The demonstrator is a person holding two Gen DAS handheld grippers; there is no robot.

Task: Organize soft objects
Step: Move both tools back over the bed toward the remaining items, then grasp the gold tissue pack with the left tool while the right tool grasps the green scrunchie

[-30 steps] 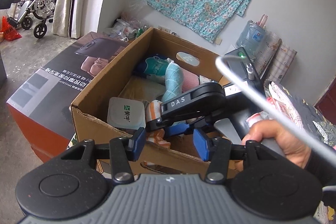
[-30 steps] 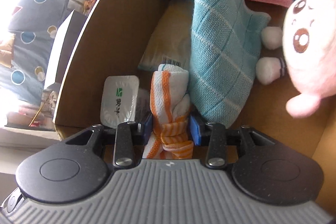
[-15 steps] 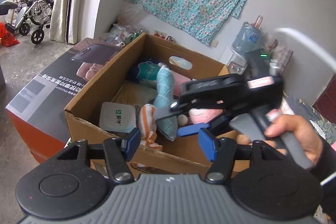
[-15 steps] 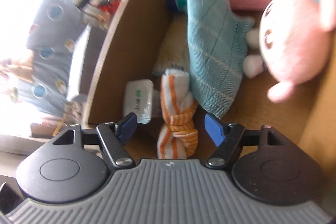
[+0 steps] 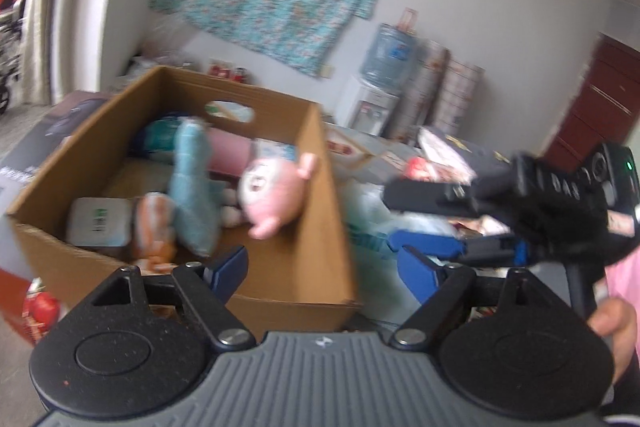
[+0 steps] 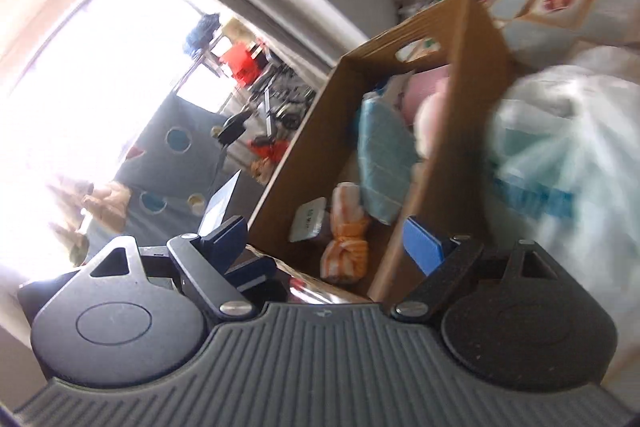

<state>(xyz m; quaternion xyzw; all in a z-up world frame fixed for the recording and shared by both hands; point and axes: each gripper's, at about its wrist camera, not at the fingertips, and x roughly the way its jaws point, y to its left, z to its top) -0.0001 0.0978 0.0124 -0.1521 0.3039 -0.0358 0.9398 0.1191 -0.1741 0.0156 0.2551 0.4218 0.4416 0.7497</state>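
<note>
The cardboard box (image 5: 316, 187) holds the soft things: a pink plush toy (image 5: 276, 193), a blue checked cloth (image 5: 192, 195) and an orange striped towel (image 6: 346, 247) rolled up near the front wall. The left gripper (image 5: 320, 273) and right gripper (image 6: 332, 243) have just been opening their jaws, which are now spread wide with nothing between them. The right gripper is outside the box, beside a white plastic bag (image 6: 568, 163).
</note>
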